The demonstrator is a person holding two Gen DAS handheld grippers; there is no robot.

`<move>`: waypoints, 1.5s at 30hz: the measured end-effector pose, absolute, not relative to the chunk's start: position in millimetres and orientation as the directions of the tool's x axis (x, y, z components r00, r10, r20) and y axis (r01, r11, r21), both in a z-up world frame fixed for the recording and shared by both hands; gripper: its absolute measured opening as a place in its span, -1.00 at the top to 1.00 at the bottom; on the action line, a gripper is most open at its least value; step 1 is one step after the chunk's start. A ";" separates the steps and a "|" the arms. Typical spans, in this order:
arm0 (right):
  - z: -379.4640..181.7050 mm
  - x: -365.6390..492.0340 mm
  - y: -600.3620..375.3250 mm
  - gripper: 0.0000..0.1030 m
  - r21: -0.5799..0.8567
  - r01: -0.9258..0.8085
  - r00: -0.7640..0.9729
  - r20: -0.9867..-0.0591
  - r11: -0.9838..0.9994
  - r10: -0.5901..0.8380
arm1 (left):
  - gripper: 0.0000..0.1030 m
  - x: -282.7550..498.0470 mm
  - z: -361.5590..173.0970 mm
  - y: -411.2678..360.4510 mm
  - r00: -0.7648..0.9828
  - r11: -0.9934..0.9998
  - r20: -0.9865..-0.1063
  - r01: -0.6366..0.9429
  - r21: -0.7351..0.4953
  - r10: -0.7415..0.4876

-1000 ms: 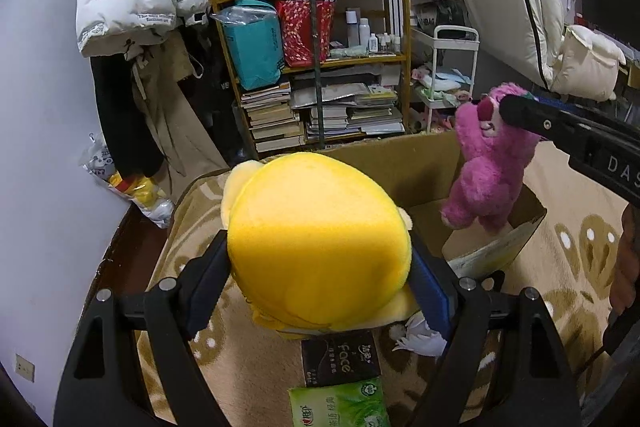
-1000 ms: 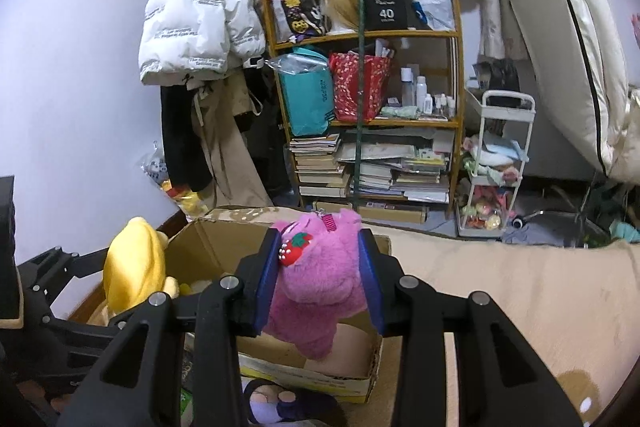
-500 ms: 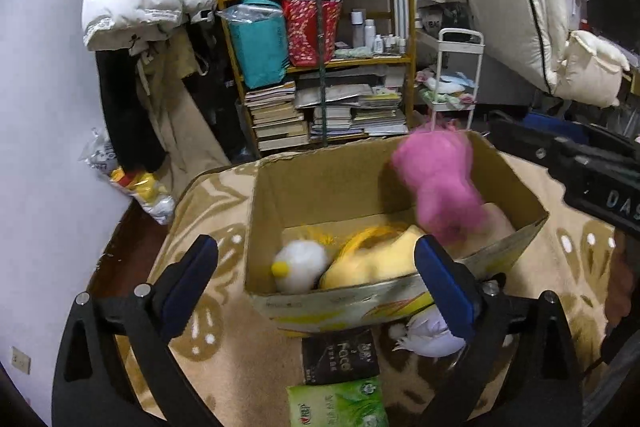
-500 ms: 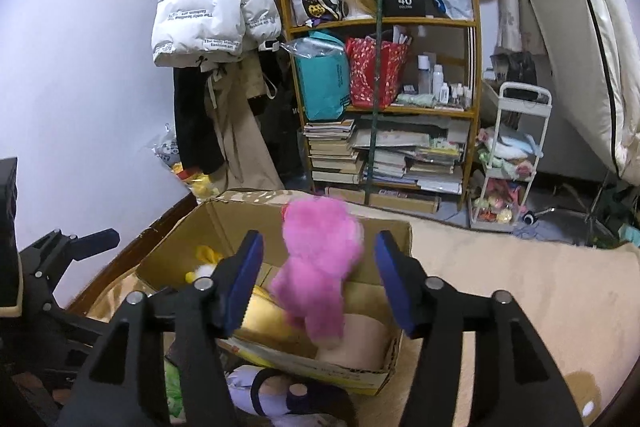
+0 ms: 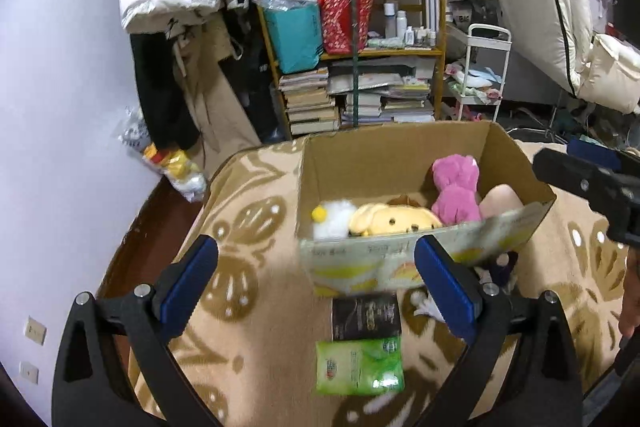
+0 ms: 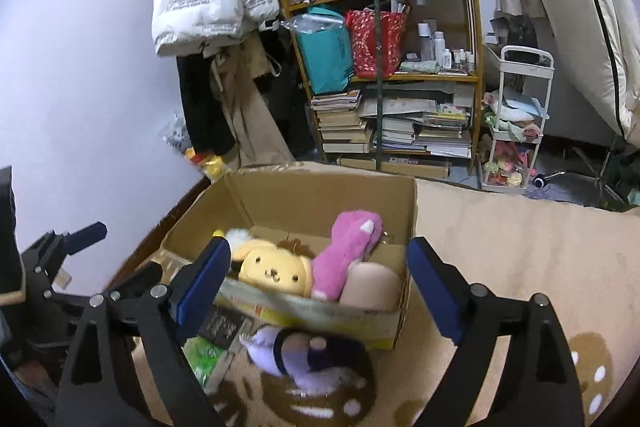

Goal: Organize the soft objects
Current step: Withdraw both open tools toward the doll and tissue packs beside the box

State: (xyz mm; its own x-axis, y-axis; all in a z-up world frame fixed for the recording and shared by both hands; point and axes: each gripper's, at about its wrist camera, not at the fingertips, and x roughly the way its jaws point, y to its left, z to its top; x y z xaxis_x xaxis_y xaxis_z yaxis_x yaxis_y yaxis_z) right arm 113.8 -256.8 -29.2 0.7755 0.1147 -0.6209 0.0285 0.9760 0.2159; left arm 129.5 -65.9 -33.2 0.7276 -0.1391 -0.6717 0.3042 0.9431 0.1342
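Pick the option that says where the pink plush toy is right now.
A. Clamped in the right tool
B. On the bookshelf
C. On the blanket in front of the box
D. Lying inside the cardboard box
D: the pink plush toy lies inside the cardboard box beside the yellow plush dog, and the right tool is open with nothing between its pads.

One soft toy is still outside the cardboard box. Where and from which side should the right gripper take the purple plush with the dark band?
Grip the purple plush with the dark band across its rounded middle, coming from above with the right gripper, which is open just over it. It lies on its side on the patterned blanket close against the cardboard box's front wall, so a side approach looks blocked.
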 end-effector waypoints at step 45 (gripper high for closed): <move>-84.3 83.9 -232.0 -0.91 0.226 0.064 0.566 -0.811 0.972 0.151 | -0.89 84.4 -91.4 -69.2 0.530 0.918 -0.844 0.371 0.138 -0.087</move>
State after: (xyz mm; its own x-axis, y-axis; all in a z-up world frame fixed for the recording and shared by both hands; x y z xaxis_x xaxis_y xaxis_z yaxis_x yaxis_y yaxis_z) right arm 83.9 -232.0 -84.3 0.5658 0.1509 -0.8106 0.0640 0.9721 0.2256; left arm 84.4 -69.2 -91.4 0.5298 -0.0875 -0.8436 0.3711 0.9183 0.1379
